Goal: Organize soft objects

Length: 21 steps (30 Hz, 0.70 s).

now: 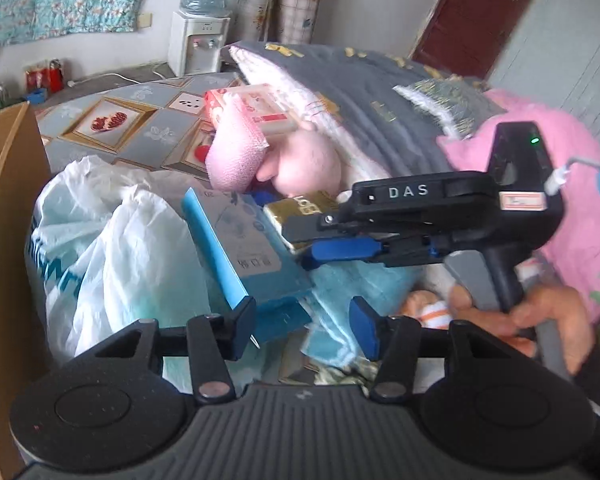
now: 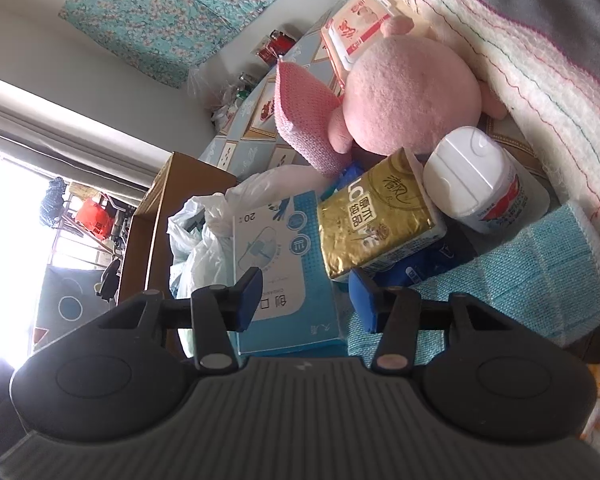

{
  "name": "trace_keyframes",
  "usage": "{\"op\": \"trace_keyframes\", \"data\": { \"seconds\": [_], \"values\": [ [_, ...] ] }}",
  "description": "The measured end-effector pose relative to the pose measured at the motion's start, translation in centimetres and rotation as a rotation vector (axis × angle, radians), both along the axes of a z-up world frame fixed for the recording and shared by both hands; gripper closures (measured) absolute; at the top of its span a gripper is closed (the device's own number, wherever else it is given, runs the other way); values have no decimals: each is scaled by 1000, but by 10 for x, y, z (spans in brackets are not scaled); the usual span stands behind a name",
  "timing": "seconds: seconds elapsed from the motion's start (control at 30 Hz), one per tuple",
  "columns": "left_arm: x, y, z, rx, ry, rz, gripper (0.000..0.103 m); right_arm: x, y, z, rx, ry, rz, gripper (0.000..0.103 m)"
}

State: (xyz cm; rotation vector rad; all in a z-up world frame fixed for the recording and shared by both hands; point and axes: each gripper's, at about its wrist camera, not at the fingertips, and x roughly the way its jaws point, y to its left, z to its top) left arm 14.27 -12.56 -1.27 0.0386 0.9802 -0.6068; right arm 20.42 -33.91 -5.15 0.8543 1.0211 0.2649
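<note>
A pink plush toy (image 1: 308,164) (image 2: 408,100) lies on the bed beside a pink knitted cloth (image 1: 234,156) (image 2: 300,120). A gold tissue pack (image 2: 374,216) (image 1: 300,216) leans on a blue box (image 1: 244,248) (image 2: 284,264). A light blue towel (image 2: 520,276) (image 1: 352,292) lies under them. My left gripper (image 1: 304,326) is open and empty, just above the blue box and towel. My right gripper (image 2: 306,300) is open and empty, its fingers either side of the box's near corner and the tissue pack's base; it shows in the left wrist view (image 1: 308,242) by the gold pack.
A white plastic bag (image 1: 112,248) sits left of the box, by a wooden board (image 1: 4,240). A white-capped bottle (image 2: 476,180), a pink-white packet (image 1: 252,110), a grey quilt (image 1: 380,112) and a pink blanket (image 1: 572,200) surround the pile. A water dispenser (image 1: 198,40) stands behind.
</note>
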Motion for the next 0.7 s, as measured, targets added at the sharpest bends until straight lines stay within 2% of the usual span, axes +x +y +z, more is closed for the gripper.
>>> {"op": "trace_keyframes", "data": {
  "seconds": [0.07, 0.3, 0.5, 0.7],
  "values": [
    [8, -5, -6, 38, -3, 24, 58, 5, 0, -6, 15, 18, 5, 56],
    [36, -5, -23, 85, 60, 80, 58, 18, 4, -20, 41, 56, 13, 55],
    [57, -7, -34, 90, 107, 108, 56, 27, 6, -25, 71, 69, 39, 54],
    [65, -10, -40, 96, 104, 130, 52, 31, 13, -22, 71, 65, 51, 53]
  ]
}}
